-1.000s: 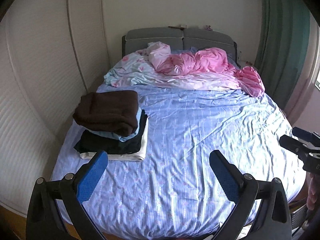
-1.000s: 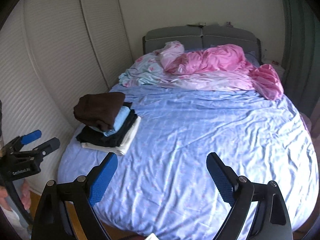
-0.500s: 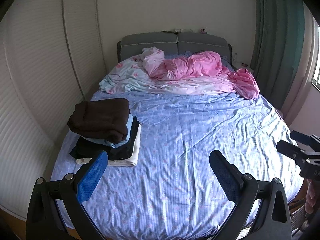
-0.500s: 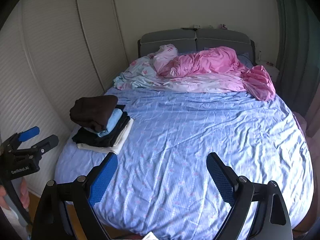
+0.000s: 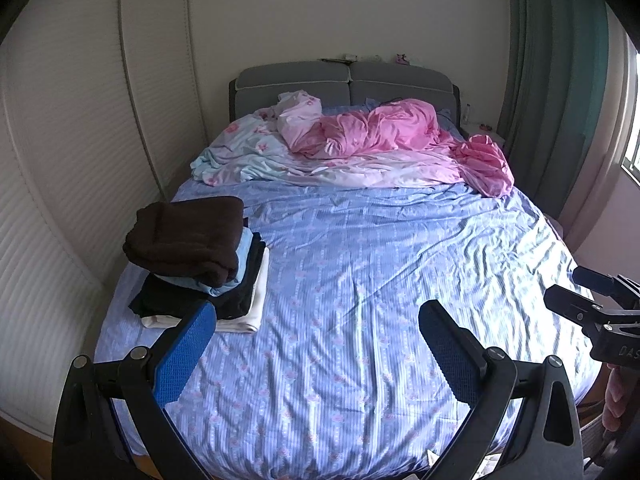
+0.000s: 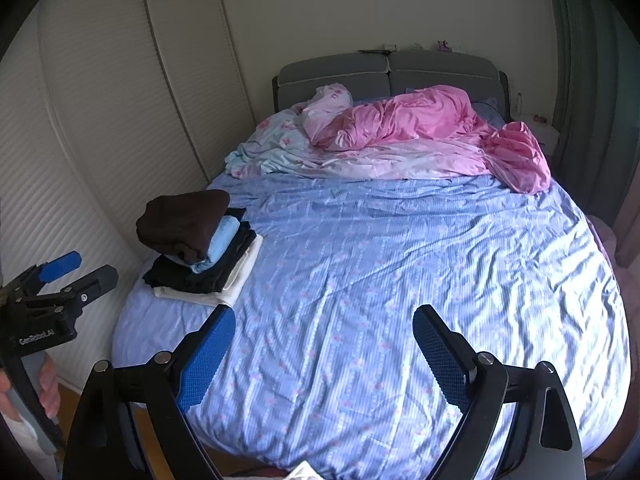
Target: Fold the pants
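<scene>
A stack of folded clothes (image 5: 200, 264) lies on the left side of the bed, with a dark brown piece (image 5: 186, 232) on top, then light blue, black and white layers. It also shows in the right wrist view (image 6: 200, 252). My left gripper (image 5: 316, 320) is open and empty, held above the foot of the bed; it also shows in the right wrist view (image 6: 76, 268). My right gripper (image 6: 324, 322) is open and empty, beside it; it also shows in the left wrist view (image 5: 576, 284). No loose pants show on the sheet.
The bed has a blue patterned sheet (image 5: 380, 280). A crumpled pink and pale floral duvet (image 5: 360, 148) lies by the grey headboard (image 5: 348, 84). White wardrobe doors (image 5: 72, 140) stand left, a green curtain (image 5: 560, 80) right. A nightstand (image 6: 540, 128) stands by the headboard.
Both grippers have pulled back and up from the bed, so more of the room and the bed's foot shows. Both stay open and empty. The stack has not moved.
</scene>
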`<state>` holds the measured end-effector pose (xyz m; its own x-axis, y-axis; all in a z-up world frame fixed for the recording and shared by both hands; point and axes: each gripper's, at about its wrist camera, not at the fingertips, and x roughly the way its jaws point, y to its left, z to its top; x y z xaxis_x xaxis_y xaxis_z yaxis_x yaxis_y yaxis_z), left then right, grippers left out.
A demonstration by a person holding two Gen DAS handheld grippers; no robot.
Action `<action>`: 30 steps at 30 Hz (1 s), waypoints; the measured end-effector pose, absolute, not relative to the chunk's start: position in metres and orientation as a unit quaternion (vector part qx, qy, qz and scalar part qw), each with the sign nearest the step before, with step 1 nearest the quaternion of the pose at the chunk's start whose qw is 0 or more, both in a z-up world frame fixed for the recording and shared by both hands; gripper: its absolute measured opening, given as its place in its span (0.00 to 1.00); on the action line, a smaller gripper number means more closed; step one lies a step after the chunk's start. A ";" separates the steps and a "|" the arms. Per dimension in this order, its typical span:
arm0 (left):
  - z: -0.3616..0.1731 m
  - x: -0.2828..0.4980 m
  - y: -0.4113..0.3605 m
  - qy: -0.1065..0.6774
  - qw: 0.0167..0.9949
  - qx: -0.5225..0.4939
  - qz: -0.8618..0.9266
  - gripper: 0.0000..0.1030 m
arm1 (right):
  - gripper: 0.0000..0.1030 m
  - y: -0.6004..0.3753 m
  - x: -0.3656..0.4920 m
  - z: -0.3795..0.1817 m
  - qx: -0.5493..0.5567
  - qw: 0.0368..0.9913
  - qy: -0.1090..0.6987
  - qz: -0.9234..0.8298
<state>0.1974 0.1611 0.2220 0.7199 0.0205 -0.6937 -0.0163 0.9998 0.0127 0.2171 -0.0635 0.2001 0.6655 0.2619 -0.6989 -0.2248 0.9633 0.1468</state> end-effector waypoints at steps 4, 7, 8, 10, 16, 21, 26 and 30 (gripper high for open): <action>0.221 0.201 0.155 0.376 0.927 0.000 0.009 1.00 | 0.89 -0.066 0.220 0.200 0.023 0.913 0.386 0.131; 0.220 0.203 0.152 0.378 0.926 -0.002 0.012 1.00 | 0.89 -0.072 0.222 0.199 0.022 0.912 0.387 0.131; 0.220 0.203 0.151 0.379 0.925 -0.003 0.013 1.00 | 0.89 -0.073 0.223 0.198 0.022 0.912 0.388 0.131; 0.219 0.204 0.148 0.380 0.925 -0.004 0.018 1.00 | 0.89 -0.077 0.225 0.198 0.021 0.912 0.389 0.131; 0.217 0.206 0.146 0.381 0.924 -0.005 0.020 1.00 | 0.89 -0.082 0.227 0.196 0.020 0.910 0.392 0.132; 0.214 0.204 0.143 0.382 0.924 -0.005 0.023 1.00 | 0.89 -0.085 0.228 0.194 0.020 0.909 0.395 0.135; 0.211 0.200 0.139 0.383 0.923 -0.005 0.029 1.00 | 0.89 -0.086 0.228 0.192 0.019 0.908 0.395 0.139; 0.210 0.198 0.138 0.382 0.924 -0.002 0.032 1.00 | 0.89 -0.092 0.227 0.190 0.017 0.906 0.397 0.146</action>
<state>0.1984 0.1378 0.2105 0.7062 0.0587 -0.7056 -0.0614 0.9979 0.0216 0.2271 -0.0920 0.1898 0.6427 0.2777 -0.7140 -0.2508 0.9569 0.1465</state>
